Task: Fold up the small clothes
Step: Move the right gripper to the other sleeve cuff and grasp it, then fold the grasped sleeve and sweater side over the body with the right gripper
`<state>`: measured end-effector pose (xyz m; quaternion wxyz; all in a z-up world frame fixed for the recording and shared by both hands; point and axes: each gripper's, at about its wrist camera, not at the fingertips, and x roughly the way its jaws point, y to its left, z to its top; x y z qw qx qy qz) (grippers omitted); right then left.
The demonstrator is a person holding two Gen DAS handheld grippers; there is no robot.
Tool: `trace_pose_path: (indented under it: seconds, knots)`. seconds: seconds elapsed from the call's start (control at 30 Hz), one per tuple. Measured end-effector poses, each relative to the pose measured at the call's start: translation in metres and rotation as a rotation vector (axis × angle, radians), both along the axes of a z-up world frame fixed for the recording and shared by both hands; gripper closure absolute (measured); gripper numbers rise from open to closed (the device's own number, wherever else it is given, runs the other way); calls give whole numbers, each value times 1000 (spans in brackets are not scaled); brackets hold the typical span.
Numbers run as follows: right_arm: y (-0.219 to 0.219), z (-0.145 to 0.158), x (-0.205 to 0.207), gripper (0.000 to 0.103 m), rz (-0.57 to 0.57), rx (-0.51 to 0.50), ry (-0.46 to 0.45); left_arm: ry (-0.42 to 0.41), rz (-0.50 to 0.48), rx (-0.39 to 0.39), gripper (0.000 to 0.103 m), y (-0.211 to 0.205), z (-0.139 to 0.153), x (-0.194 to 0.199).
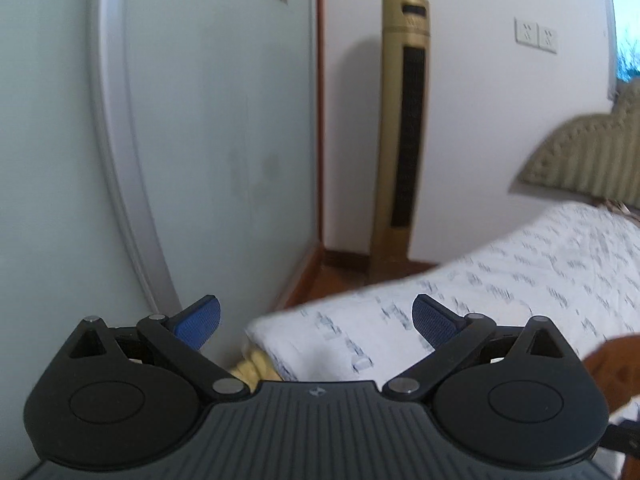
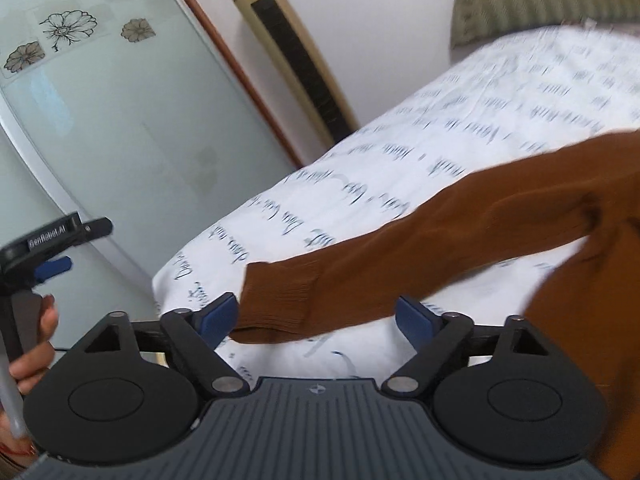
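Note:
A brown knit sweater (image 2: 580, 280) lies on the bed's white sheet with blue script print (image 2: 440, 120), one long sleeve (image 2: 400, 248) stretched out to the left. In the right wrist view, my right gripper (image 2: 316, 316) is open, with the ribbed cuff (image 2: 276, 304) lying between its blue pads (image 2: 218, 318); the pads do not press on it. My left gripper (image 1: 316, 316) is open and empty, held in the air over the bed's corner (image 1: 280, 332). Only a brown edge of the sweater (image 1: 612, 364) shows there. The right wrist view catches the left gripper (image 2: 52, 268) at far left, held in a hand (image 2: 36, 340).
A gold tower fan (image 1: 404, 128) stands against the white wall beyond the bed. A frosted glass door (image 2: 100, 100) with flower prints runs along the left. An olive padded headboard (image 1: 580, 160) rises at the bed's far end. Wooden floor (image 1: 316, 280) shows between door and bed.

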<state>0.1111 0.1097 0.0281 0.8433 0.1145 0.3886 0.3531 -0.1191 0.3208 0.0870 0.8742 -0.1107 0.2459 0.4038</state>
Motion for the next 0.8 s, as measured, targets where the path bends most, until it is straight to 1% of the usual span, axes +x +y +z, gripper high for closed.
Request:
trace_pose_path:
  seconds: [0.07,0.13,0.2,0.3,0.37,0.4,0.43,0.5,0.6,0.7,0.8]
  knots:
    - [11,-7,6,22,17,14,42,12,-23,-53,0,2,-10,5]
    - [19,-16,15,29,30,43,98,29,-38,-89,0,6,-18,10]
    - [25,-27,24,38,39,86,165,42,-39,-101,0,4,-23,12]
    - [33,-45,36,45,28,119,252,50,-32,-106,0,2,-29,14]
    - [37,-52,38,50,28,142,281,52,-33,-115,0,1,-31,13]
    - [41,-52,38,56,37,152,288,53,-36,-120,0,1,-32,14]
    - [45,-53,38,61,51,152,288,55,-40,-123,0,0,-33,16]
    - [53,-53,36,92,60,130,274,56,-52,-124,0,-5,-33,19]
    - [50,-47,31,92,52,139,236,54,-94,-107,0,-19,-32,24]
    - [34,-28,28,93,5,141,148,63,-150,-108,0,-33,-33,36]
    - [8,-8,29,93,-66,124,46,72,-220,-127,0,-52,-37,51]
